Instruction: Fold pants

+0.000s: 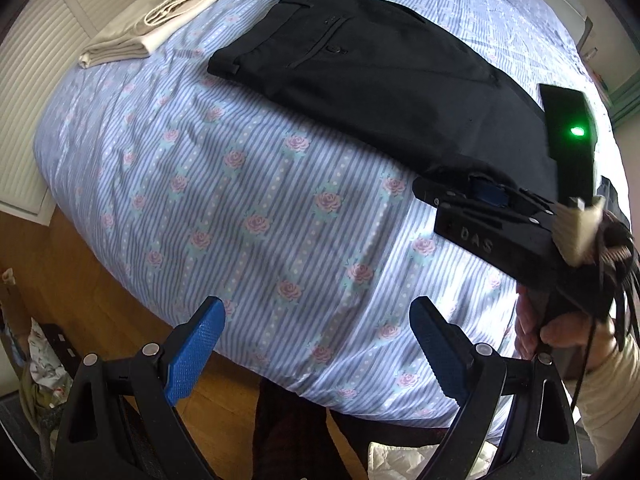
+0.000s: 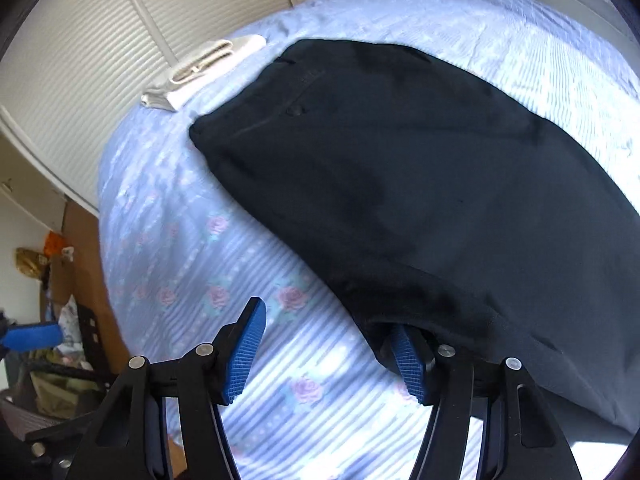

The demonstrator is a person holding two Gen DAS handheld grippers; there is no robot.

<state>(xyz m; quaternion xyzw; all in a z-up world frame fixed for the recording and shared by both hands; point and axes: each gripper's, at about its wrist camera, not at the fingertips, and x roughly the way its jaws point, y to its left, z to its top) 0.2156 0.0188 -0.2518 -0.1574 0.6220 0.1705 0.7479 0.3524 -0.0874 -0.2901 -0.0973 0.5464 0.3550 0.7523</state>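
Note:
Black pants (image 1: 360, 76) lie flat on the bed, waistband and back pocket toward the far left, and also fill the right wrist view (image 2: 420, 200). My right gripper (image 2: 326, 320) is open at the pants' near edge. Its right finger (image 2: 408, 360) is tucked under the hem of the fabric, while its left finger (image 2: 246, 352) stands over bare sheet. From the left wrist view, the right gripper (image 1: 480, 196) shows at the right with cloth draped over its tip. My left gripper (image 1: 316, 308) hangs open above the sheet near the bed's front edge, holding nothing.
The bed has a blue striped sheet with pink roses (image 1: 240, 200). Folded beige pants (image 1: 156, 20) lie at its far left corner. White slatted doors (image 2: 100, 60) stand behind. Wooden floor (image 1: 80, 280) and clutter (image 2: 52, 340) lie left of the bed.

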